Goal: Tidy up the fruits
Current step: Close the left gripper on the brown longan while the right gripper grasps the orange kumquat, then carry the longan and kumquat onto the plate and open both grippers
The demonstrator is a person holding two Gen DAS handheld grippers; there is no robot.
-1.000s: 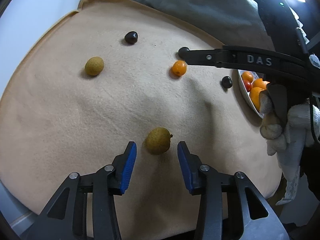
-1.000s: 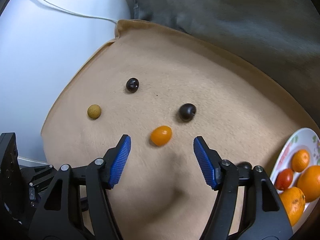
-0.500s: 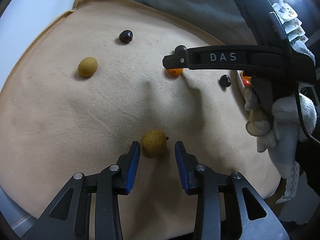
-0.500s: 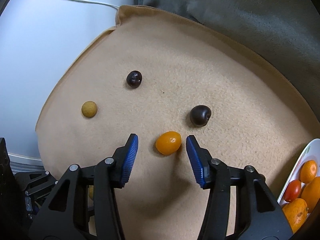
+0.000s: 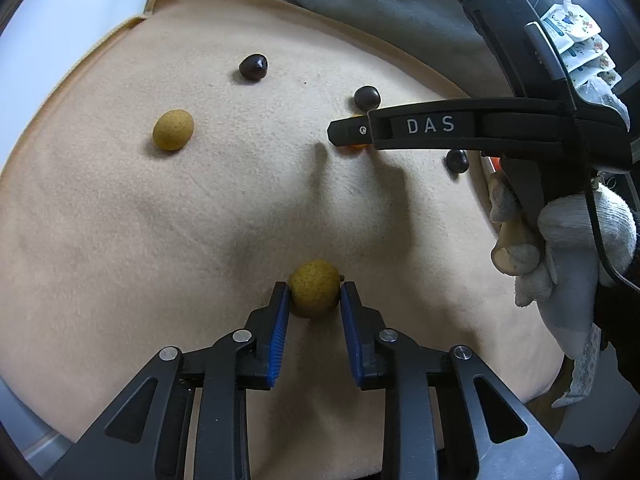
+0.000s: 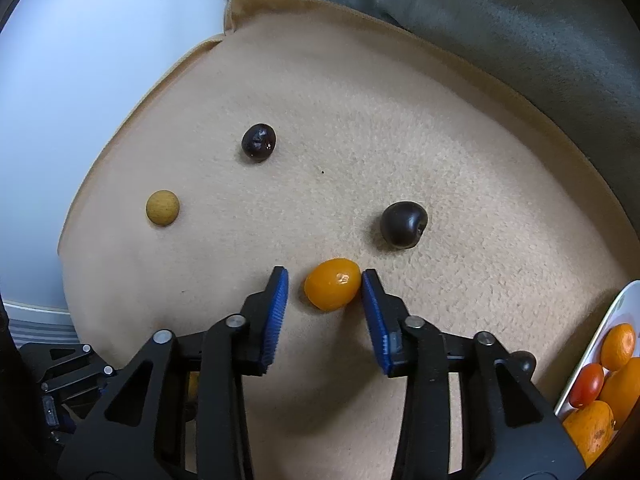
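Note:
A yellow-brown speckled fruit [image 5: 314, 288] lies on the beige cloth [image 5: 160, 240]. My left gripper [image 5: 313, 285] is closing, and both blue pads touch its sides. In the right wrist view an orange kumquat [image 6: 332, 284] sits between the pads of my right gripper [image 6: 324, 272], whose jaws are closing. The right pad touches the kumquat, while a gap shows at the left pad. In the left wrist view the black right gripper finger [image 5: 428, 126] hides most of the kumquat.
On the cloth lie another yellow-brown fruit [image 6: 162, 207] and dark fruits [image 6: 259, 142] [image 6: 403, 225] [image 5: 457, 160]. A white plate [image 6: 616, 308] with oranges and a small red tomato stands at the right. A gloved hand [image 5: 580, 220] holds the right gripper. Grey fabric [image 6: 480, 8] lies behind.
Both grippers have narrowed around their fruits. The left pads now touch the yellow-brown fruit. The right gripper has dropped closer to the kumquat.

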